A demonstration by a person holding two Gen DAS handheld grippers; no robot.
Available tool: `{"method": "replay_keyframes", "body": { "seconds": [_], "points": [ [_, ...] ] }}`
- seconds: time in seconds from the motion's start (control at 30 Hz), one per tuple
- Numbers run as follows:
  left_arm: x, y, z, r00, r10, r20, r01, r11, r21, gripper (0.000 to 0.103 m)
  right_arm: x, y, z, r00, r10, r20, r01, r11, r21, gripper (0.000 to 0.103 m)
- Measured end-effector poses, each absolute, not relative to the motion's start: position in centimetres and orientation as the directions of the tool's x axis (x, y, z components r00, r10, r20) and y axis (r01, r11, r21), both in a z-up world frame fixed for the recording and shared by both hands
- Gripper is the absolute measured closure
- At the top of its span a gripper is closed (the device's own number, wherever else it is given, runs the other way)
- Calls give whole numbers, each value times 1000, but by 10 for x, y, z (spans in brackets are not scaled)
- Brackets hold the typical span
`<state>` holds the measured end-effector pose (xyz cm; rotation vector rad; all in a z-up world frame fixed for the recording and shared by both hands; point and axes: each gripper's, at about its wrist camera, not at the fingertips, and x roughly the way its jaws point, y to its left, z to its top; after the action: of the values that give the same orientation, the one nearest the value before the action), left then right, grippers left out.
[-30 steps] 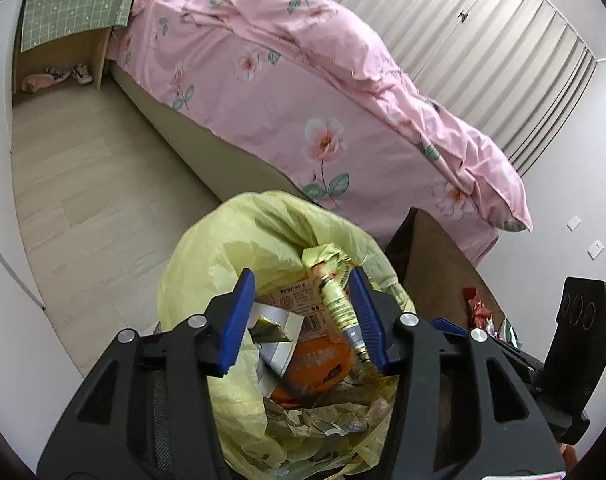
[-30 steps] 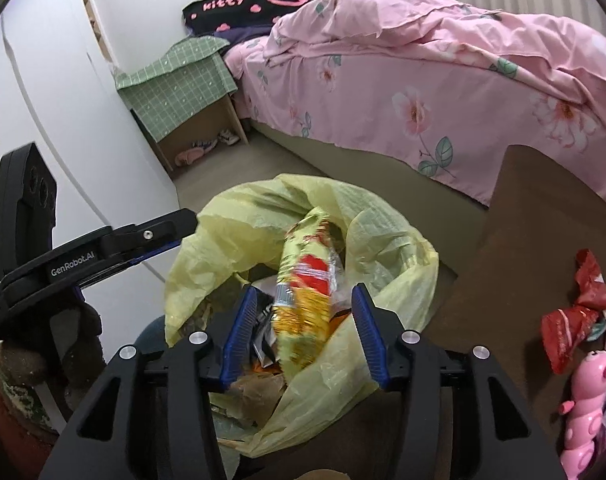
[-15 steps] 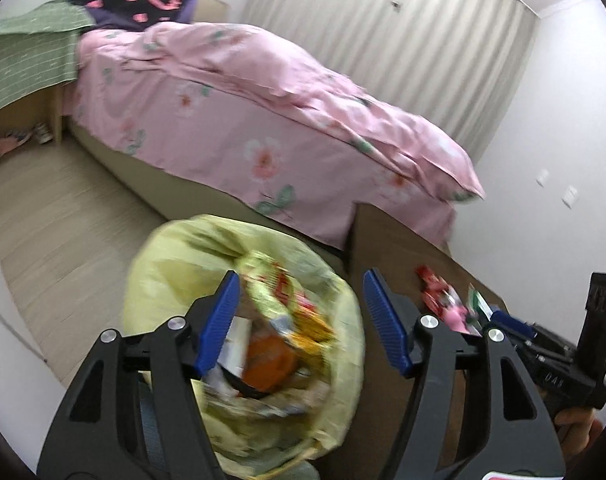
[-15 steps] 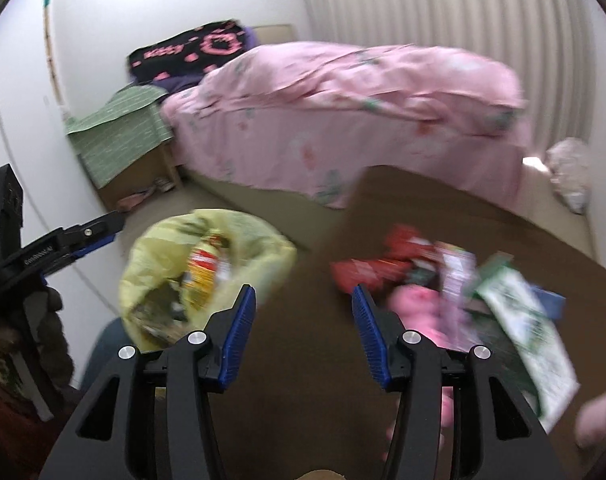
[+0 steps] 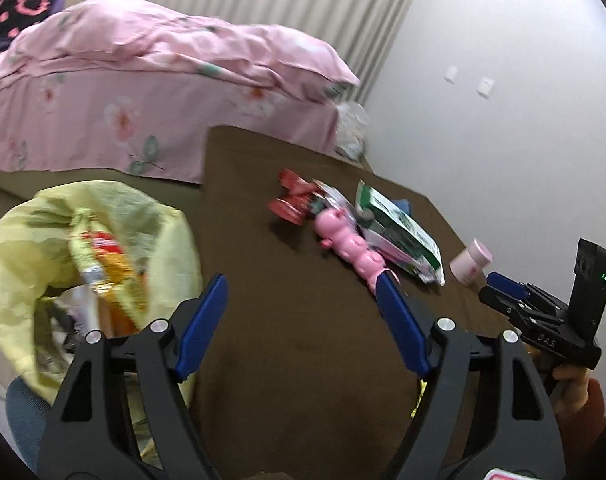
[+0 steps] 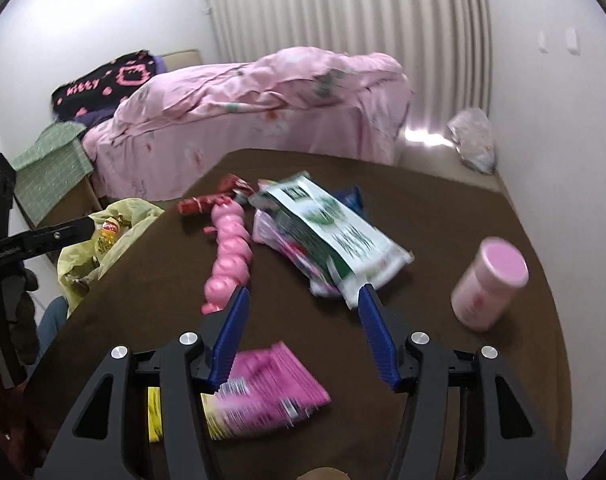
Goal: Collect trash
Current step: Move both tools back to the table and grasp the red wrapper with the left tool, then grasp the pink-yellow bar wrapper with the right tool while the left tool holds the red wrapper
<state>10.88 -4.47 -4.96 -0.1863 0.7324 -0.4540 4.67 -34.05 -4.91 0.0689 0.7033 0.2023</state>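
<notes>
A yellow trash bag (image 5: 31,236) full of wrappers stands at the left edge of a brown table (image 5: 295,344); it also shows in the right wrist view (image 6: 115,236). On the table lie a red wrapper (image 6: 207,202), a pink toy (image 6: 229,256), a green-white packet (image 6: 335,236), a pink tub (image 6: 489,280) and a pink-yellow packet (image 6: 263,392). My left gripper (image 5: 303,304) is open and empty over the table beside the bag. My right gripper (image 6: 301,308) is open and empty above the pink-yellow packet.
A bed with a pink floral cover (image 6: 263,96) stands behind the table. A green-topped side cabinet (image 6: 51,164) is at the left. A white plastic bag (image 6: 473,142) lies on the floor by the curtain.
Both grippers have swung right, from over the trash bag to over the table. The snack wrappers that stood between their fingers now sit in the bag. The left jaws stand wider.
</notes>
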Motion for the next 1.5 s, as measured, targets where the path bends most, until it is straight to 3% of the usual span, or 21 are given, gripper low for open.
{"method": "replay_keyframes", "body": {
  "seconds": [0.07,0.23,0.43,0.5,0.6,0.77,0.8,1.1,1.3,1.5],
  "points": [
    [116,-54,-52,640,-469,-609,350,883,-312,28,38,-341,-57,729,231,-644,-184,973,140,47],
    [163,-88,-49,606,-519,-603,434,851,-296,11,18,-322,-62,720,277,-636,-261,958,121,47],
    [240,-137,-58,605,-393,-692,446,888,-115,10,2,-309,-63,739,257,-623,-284,957,58,47],
    [263,-141,-67,587,-363,-724,427,898,-104,10,-1,-308,-65,733,248,-634,-287,957,43,47],
    [286,-141,-79,549,-316,-774,377,920,-109,30,-8,-304,-68,728,232,-645,-292,956,15,47],
    [301,-143,-91,483,-293,-825,365,924,-114,45,-12,-293,-70,711,293,-640,-337,940,55,47],
    [300,-143,-92,481,-280,-831,366,925,-100,56,-13,-290,-70,709,304,-636,-346,936,60,47],
    [240,-120,-45,577,-386,-720,387,905,-175,61,-19,-244,-75,681,335,-651,-457,889,-21,47],
    [190,-114,-18,583,-455,-673,395,883,-254,60,-20,-248,-87,678,227,-699,-409,907,-102,47],
    [145,-117,-27,509,-519,-686,431,844,-319,60,-24,-287,-94,698,-6,-716,-259,930,-260,47]
  ]
}}
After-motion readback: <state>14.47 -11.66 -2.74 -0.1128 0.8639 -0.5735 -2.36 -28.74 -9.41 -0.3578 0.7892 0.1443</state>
